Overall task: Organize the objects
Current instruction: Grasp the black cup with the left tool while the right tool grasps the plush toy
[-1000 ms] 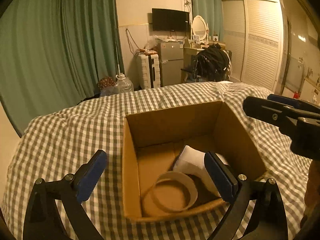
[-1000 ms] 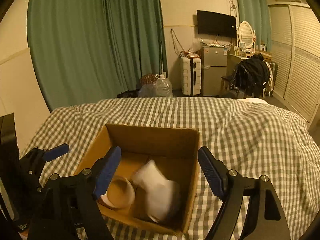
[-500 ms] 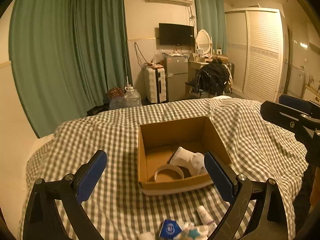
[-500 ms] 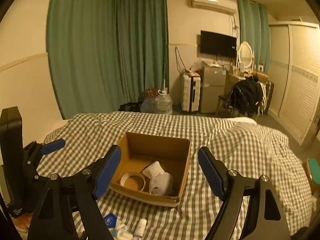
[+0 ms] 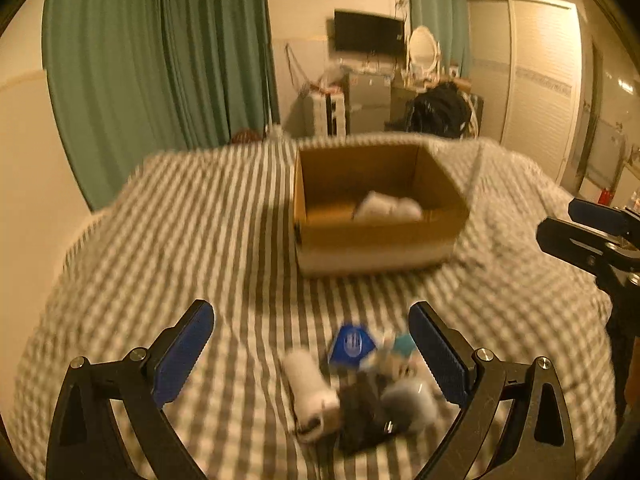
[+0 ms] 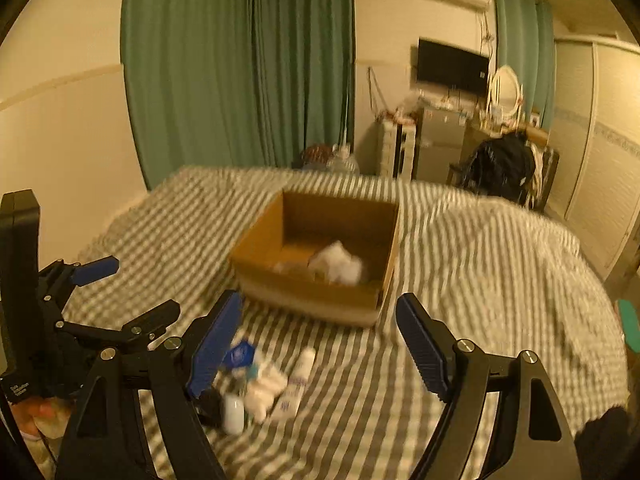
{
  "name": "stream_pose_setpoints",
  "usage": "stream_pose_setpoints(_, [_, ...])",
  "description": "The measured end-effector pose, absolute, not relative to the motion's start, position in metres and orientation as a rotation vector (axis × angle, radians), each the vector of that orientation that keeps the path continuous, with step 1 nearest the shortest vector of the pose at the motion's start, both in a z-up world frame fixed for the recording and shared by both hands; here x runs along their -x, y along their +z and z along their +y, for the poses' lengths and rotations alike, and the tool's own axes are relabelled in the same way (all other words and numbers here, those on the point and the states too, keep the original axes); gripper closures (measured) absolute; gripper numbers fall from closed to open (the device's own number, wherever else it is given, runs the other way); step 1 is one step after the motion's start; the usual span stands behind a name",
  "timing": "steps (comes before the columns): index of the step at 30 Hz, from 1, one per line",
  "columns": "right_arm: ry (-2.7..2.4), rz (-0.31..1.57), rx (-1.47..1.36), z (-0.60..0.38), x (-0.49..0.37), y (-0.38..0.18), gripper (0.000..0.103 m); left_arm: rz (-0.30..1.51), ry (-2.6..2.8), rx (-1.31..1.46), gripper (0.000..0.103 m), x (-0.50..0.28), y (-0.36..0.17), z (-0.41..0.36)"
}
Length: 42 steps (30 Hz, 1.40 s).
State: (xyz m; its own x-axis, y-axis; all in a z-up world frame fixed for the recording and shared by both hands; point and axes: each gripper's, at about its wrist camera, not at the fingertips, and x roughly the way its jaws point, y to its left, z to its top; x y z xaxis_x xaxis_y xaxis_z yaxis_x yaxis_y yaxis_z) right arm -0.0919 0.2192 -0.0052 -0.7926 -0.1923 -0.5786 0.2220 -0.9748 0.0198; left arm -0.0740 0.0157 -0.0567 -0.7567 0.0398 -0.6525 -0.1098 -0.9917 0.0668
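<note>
An open cardboard box (image 5: 376,236) (image 6: 320,296) sits on the checked bedspread (image 5: 200,248) and holds a white crumpled item (image 5: 386,206) (image 6: 338,262). A blurred pile of small objects lies nearer me: a white tube (image 5: 310,390) (image 6: 298,384), a blue packet (image 5: 352,344) (image 6: 240,354), a dark item (image 5: 362,412) and a white bottle (image 6: 233,414). My left gripper (image 5: 310,356) is open and empty just above the pile. My right gripper (image 6: 318,344) is open and empty, to the right of the pile; it also shows at the left wrist view's right edge (image 5: 596,236).
Green curtains (image 6: 240,72) hang behind the bed. A fridge, suitcase and a chair with a black bag (image 6: 502,164) stand at the far wall. A white wardrobe (image 5: 540,80) is at the right. The bedspread stretches wide to the left and right of the box.
Both grippers have pulled back and down from over the box toward the near side of the bed. The pile of small objects has come into view. Both stay open.
</note>
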Motion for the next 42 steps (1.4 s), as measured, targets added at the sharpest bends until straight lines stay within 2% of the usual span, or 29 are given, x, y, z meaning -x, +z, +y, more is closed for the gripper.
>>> stream_pose_setpoints(6, [-2.742,0.071,-1.088,0.218,0.099,-0.073,0.024,0.200,2.763,1.191,0.003,0.057,-0.114,0.026])
stream_pose_setpoints(14, [-2.712,0.046,-1.186,0.221,0.107,-0.109,0.024,0.216,2.674,1.226,0.005,0.056,-0.136,0.037])
stream_pose_setpoints(16, [-2.713,0.035,-1.189,0.223,0.107,-0.110,0.024,0.190,2.636,1.244,0.019,0.057,-0.140,0.038])
stream_pose_setpoints(18, [-2.711,0.029,-1.196,0.223,0.108,-0.112,0.024,0.167,2.614,1.243,0.024,0.057,-0.141,0.039])
stream_pose_setpoints(21, [-2.710,0.034,-1.201,0.221,0.106,-0.112,0.024,0.142,2.587,1.222,0.045,0.055,-0.137,0.039])
stream_pose_setpoints(35, [-2.686,0.062,-1.208,0.212,0.104,-0.113,0.024,-0.034,2.655,1.116,0.046,0.054,-0.091,0.005])
stream_pose_setpoints(42, [-2.626,0.134,-1.238,0.192,0.123,-0.120,0.024,-0.043,2.734,1.094,0.046,0.072,-0.076,-0.016])
